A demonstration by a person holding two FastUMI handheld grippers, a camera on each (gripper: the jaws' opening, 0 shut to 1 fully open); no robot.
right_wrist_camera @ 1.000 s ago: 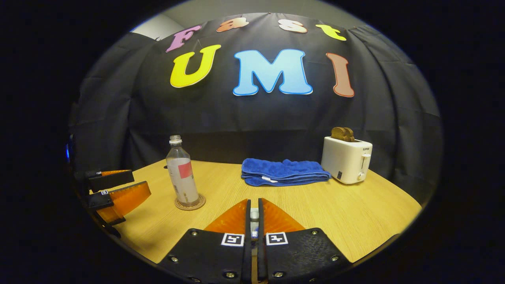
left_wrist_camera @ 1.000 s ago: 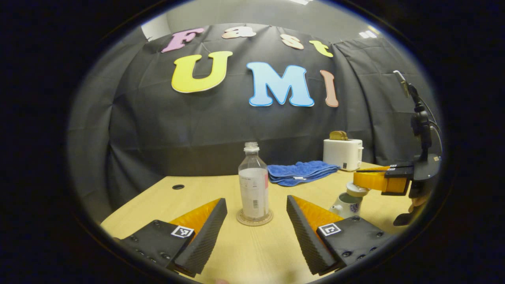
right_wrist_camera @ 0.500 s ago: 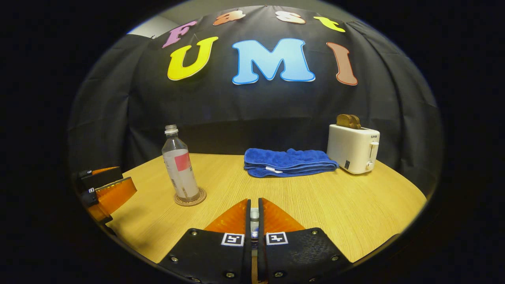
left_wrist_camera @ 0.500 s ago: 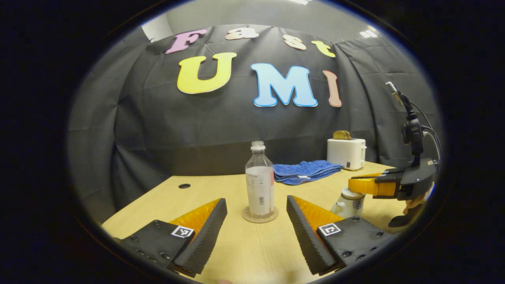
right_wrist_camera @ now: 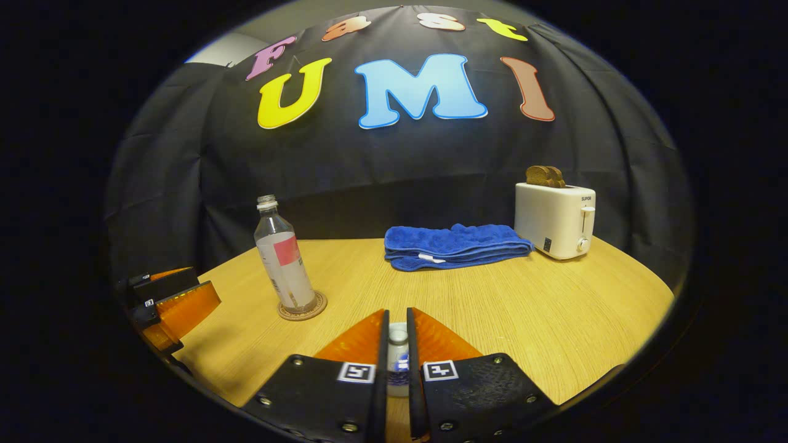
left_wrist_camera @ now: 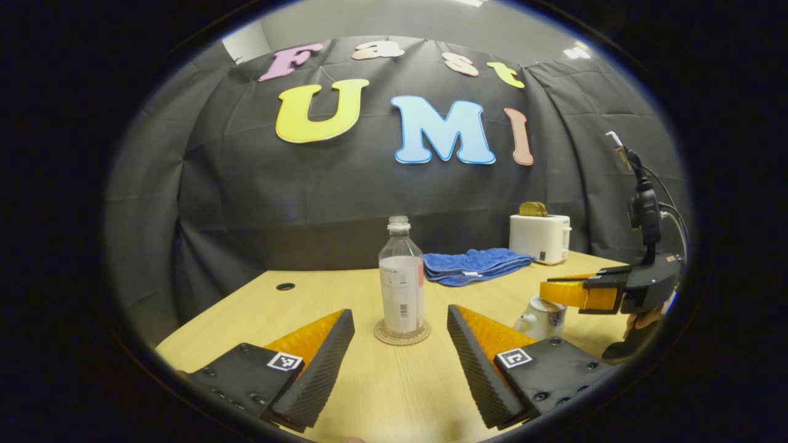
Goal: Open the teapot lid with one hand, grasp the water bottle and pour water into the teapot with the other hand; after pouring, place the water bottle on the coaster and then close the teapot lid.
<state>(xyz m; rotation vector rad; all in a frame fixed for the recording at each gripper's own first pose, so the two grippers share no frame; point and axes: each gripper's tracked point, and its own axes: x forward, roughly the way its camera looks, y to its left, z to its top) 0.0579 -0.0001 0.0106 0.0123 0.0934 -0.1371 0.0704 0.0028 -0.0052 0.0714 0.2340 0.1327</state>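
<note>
The left gripper (left_wrist_camera: 400,344) is level and low, its fingers (left_wrist_camera: 320,363) spread wide apart. The right gripper (right_wrist_camera: 394,351) has its fingers (right_wrist_camera: 363,341) drawn close with a narrow gap, held level by a hand (left_wrist_camera: 640,320).

From here the one thing I can read is the brand "SUPOR", printed small near the top right corner of the white toaster (right_wrist_camera: 556,221) in the right gripper view. The water bottle (left_wrist_camera: 401,276) carries a pale label with a barcode in the left gripper view and a red patch in the right gripper view, but its print is too small for me to make out. I also see square black-and-white coded markers on the left gripper (left_wrist_camera: 400,360) and the right gripper (right_wrist_camera: 394,357), one on each finger, and they hold no letters or numbers I can read.
</note>
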